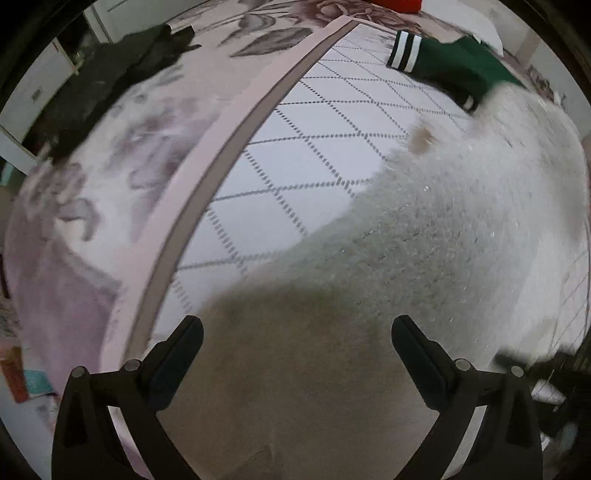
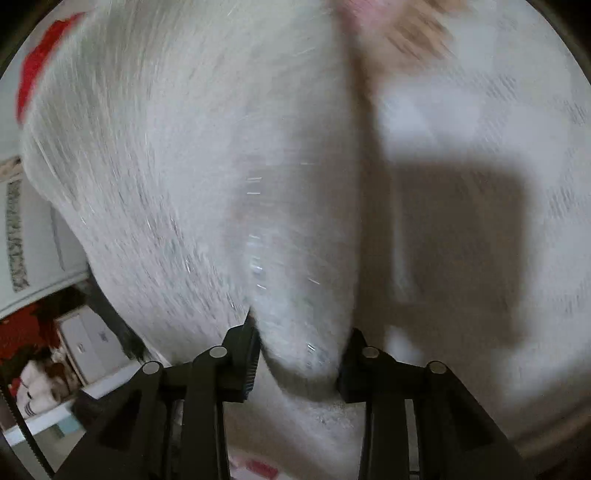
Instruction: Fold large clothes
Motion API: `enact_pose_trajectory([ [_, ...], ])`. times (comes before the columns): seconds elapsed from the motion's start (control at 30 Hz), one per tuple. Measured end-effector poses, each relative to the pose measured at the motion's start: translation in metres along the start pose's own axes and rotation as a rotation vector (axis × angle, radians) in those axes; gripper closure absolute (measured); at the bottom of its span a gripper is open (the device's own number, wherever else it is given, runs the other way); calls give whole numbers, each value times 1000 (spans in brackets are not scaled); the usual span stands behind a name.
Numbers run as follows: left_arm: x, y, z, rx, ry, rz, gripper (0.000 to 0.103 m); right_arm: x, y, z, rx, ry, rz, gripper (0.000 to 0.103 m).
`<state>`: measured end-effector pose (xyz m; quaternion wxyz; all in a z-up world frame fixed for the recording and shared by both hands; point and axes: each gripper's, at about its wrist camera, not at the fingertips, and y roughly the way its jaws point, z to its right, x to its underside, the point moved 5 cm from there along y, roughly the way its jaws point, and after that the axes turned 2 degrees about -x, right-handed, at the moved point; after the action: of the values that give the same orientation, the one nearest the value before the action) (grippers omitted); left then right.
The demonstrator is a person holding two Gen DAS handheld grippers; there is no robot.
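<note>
Bedspread first, since everything sits on it: white quilted bedspread (image 1: 295,162) with a dotted diamond grid and a pinkish band (image 1: 236,122) running along one side, floral print beyond that. So the whole thing is happening on a bed.

Main item is a big fluffy white garment (image 1: 443,229), kind of a fleecy or sparkly knit, spread over the grid part of the bedspread, on the side away from the pink band. Pretty blurry in both views.

Left gripper (image 1: 295,332) hangs above the near, shaded end of the white garment with its jaws spread wide and nothing between them.

Right gripper (image 2: 299,354) is clamped on a bunched fold of that same white garment (image 2: 184,166); you can see the fabric pinched between the two pads and draping away from them over the bedspread.

Other stuff: a green garment with black-and-white striped cuffs (image 1: 454,62) at the far end of the bedspread past the white one, a dark pile of clothing (image 1: 122,70) on the floral side across the pink band, and something red (image 1: 399,5) at the far edge.
</note>
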<state>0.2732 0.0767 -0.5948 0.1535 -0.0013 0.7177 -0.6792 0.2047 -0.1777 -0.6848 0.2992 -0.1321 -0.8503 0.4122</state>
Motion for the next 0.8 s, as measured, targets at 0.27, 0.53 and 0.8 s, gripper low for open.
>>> enact_pose_trajectory([
  [0.27, 24, -4, 20, -9, -39, -40, 0, 24, -61, -6, 170, -251, -185, 53],
  [0.53, 1, 43, 36, -13, -153, -86, 0, -114, -82, -126, 221, -533, 151, 54],
  [0.8, -5, 46, 29, 29, -184, -51, 0, -164, -47, -102, 200, -382, 20, 57],
])
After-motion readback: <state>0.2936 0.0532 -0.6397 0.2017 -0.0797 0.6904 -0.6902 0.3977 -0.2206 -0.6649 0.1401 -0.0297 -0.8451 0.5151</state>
